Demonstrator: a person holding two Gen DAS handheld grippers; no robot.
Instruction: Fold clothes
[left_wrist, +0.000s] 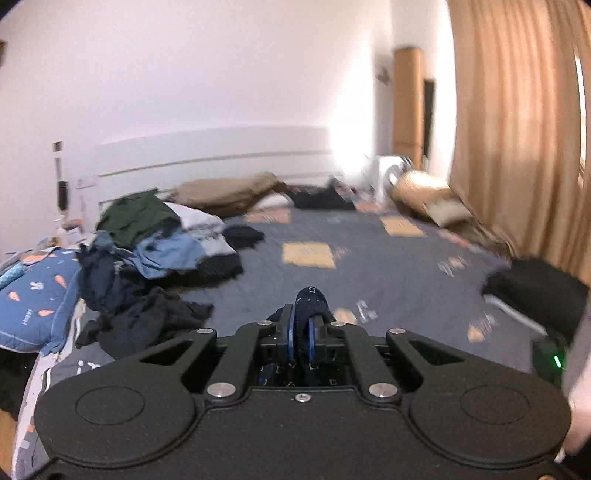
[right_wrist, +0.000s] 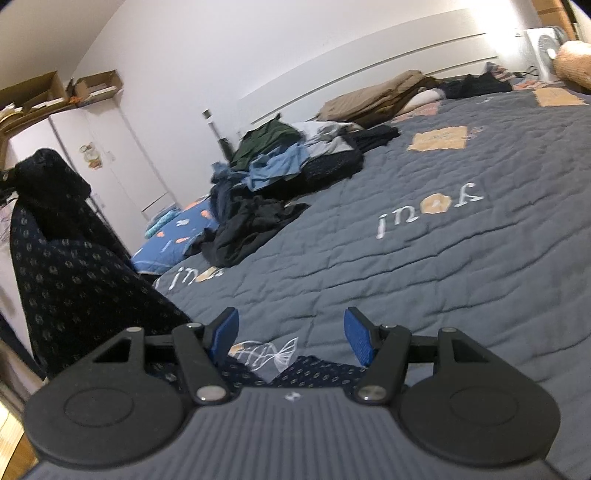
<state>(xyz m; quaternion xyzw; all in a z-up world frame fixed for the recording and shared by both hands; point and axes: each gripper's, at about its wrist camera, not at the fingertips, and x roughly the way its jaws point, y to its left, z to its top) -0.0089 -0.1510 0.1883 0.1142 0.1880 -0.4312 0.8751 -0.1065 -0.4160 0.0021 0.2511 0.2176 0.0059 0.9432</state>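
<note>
Step in hand, as I read it: lifting one garment off the bed to spread it for folding. My left gripper (left_wrist: 303, 325) is clenched on a bunch of the navy patterned garment (right_wrist: 70, 266), the cloth pinched between its blue pads and poking out past the tips. In the right wrist view that garment hangs at 9 o'clock from its held point down to the grey quilt (right_wrist: 424, 266), with a lower edge lying just under the right gripper (right_wrist: 291, 338).

The right gripper is released, jaws wide apart, nothing between them; the hem sits just below the pads, not touching as far as I can tell.

Next move, my judgement: drop the right gripper onto that hem and pinch a second corner.

Unfolded clothes pile (left_wrist: 155, 236) sits at 10 o'clock in the left wrist view.
</note>
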